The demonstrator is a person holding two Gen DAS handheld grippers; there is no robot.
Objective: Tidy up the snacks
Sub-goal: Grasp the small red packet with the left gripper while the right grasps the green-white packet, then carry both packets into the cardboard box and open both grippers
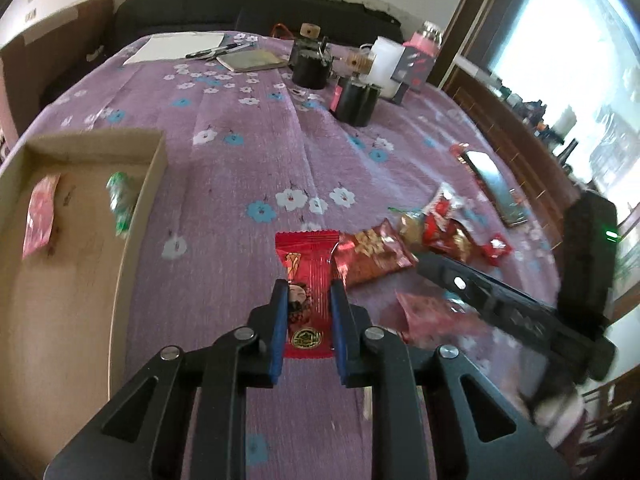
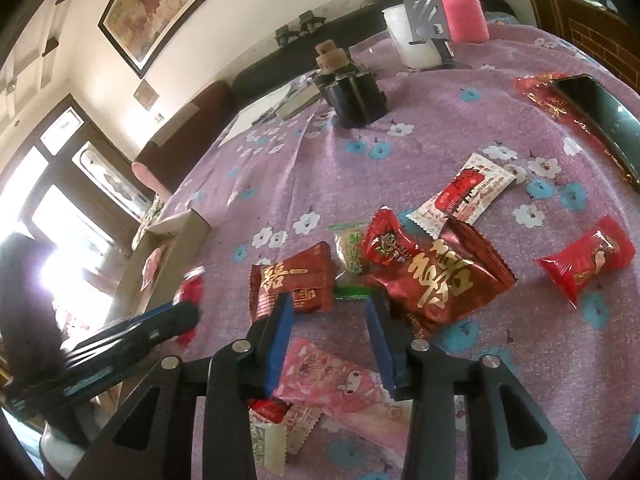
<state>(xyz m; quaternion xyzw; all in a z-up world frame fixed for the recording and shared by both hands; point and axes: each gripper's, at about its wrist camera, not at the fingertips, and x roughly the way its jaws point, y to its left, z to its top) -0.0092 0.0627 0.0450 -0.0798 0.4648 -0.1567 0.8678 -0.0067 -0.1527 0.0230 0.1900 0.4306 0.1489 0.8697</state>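
My left gripper point(image 1: 309, 286) is shut on a red snack packet point(image 1: 305, 276) with a cartoon face, held above the purple flowered cloth point(image 1: 240, 168). A cardboard box point(image 1: 80, 240) at the left holds a pink packet point(image 1: 40, 216) and a green-and-white candy point(image 1: 122, 200). My right gripper point(image 2: 329, 304) is open and empty, low over a pile of snacks: a dark red packet point(image 2: 292, 280), a green-ended candy point(image 2: 350, 264), a large maroon packet point(image 2: 444, 276) and a pink packet point(image 2: 340, 384) under the jaws. The right gripper also shows in the left wrist view point(image 1: 500, 300), blurred.
A phone point(image 2: 600, 120) lies on a red packet at the right. Black holders point(image 1: 354, 100), a white cup point(image 1: 386, 64), a pink bottle point(image 2: 460, 4), a notebook and pens point(image 1: 240, 58) stand at the back. More loose snacks point(image 2: 588, 260) lie right of the pile.
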